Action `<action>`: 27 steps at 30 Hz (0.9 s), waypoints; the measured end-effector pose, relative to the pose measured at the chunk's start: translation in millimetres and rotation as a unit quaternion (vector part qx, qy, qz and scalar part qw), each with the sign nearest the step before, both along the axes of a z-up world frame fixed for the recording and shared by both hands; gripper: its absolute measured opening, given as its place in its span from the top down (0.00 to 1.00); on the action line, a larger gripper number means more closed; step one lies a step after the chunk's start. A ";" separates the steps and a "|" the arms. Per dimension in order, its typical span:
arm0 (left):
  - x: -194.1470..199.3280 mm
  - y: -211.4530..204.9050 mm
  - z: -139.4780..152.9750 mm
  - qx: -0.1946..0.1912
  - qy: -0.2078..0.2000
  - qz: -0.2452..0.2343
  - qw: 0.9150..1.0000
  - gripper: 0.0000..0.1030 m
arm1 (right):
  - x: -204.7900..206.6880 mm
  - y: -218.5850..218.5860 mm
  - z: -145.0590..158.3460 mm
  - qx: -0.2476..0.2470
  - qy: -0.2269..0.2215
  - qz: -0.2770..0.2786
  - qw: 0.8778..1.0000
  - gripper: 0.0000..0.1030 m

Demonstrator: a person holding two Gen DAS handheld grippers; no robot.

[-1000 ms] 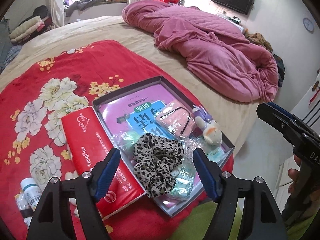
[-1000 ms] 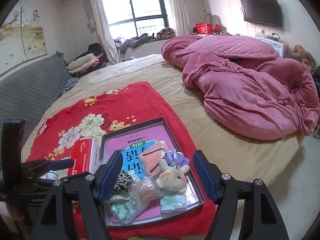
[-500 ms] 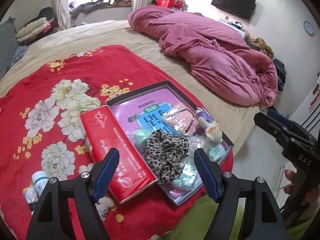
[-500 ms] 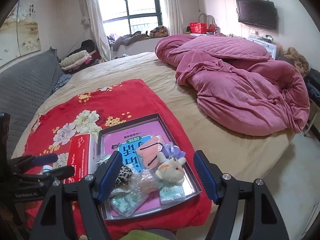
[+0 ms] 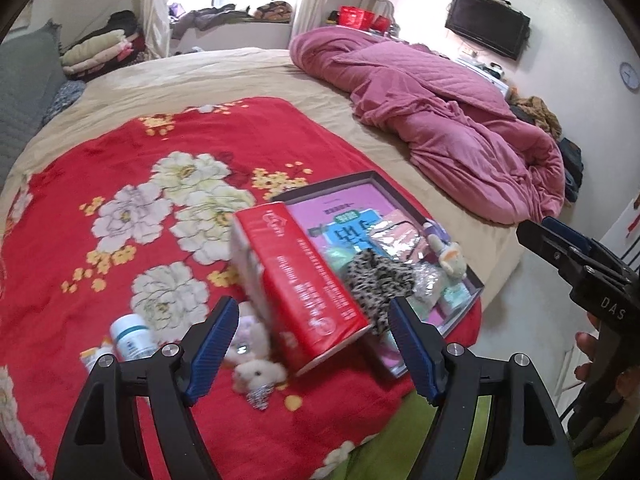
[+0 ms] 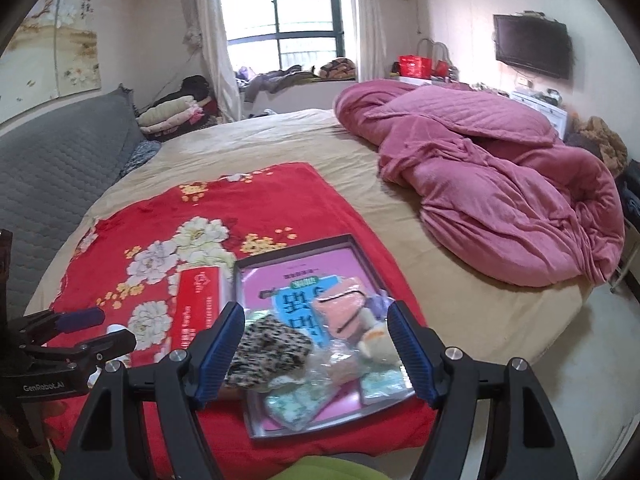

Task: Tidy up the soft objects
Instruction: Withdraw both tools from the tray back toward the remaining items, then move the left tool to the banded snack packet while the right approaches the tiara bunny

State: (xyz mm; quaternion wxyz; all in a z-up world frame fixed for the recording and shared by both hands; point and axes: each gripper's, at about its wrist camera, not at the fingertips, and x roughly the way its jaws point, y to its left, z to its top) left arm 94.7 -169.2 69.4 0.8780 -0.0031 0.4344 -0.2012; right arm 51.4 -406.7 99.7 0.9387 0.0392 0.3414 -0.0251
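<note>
A shallow grey tray (image 5: pixel 474 278) (image 6: pixel 352 240) lies on a red floral blanket (image 5: pixel 100 216) (image 6: pixel 256 196) at the bed's near edge. It holds a leopard-print scrunchie (image 5: pixel 380 280) (image 6: pixel 272 348), a pink pouch (image 5: pixel 400 238) (image 6: pixel 340 314), a small plush toy (image 5: pixel 450 258) (image 6: pixel 376 344) and several plastic packets. A small pink plush (image 5: pixel 252 356) lies on the blanket left of a red tissue box (image 5: pixel 304 284) (image 6: pixel 196 308). My left gripper (image 5: pixel 312 344) is open and empty above the box's near end. My right gripper (image 6: pixel 316 348) is open and empty over the tray's near part.
A white bottle (image 5: pixel 132 338) stands on the blanket at the near left. A pink quilt (image 5: pixel 440 120) (image 6: pixel 500 184) is heaped on the bed's right side. A grey headboard (image 6: pixel 52 168) is on the left. The floor drops off right of the bed.
Both grippers have drawn back from the tray. My left view has swung left, so the red box now lies between its fingers and the pink plush and bottle show more.
</note>
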 end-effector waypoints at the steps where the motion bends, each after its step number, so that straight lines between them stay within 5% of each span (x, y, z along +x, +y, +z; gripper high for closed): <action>1: -1.7 6.6 1.2 -0.001 -0.001 0.004 1.000 0.24 | 0.0 6.1 1.1 0.000 0.000 0.007 1.000 0.29; 27: -27.4 146.8 1.5 -0.007 0.000 0.115 0.993 0.24 | 4.7 162.6 9.5 -0.043 0.006 0.154 0.987 0.29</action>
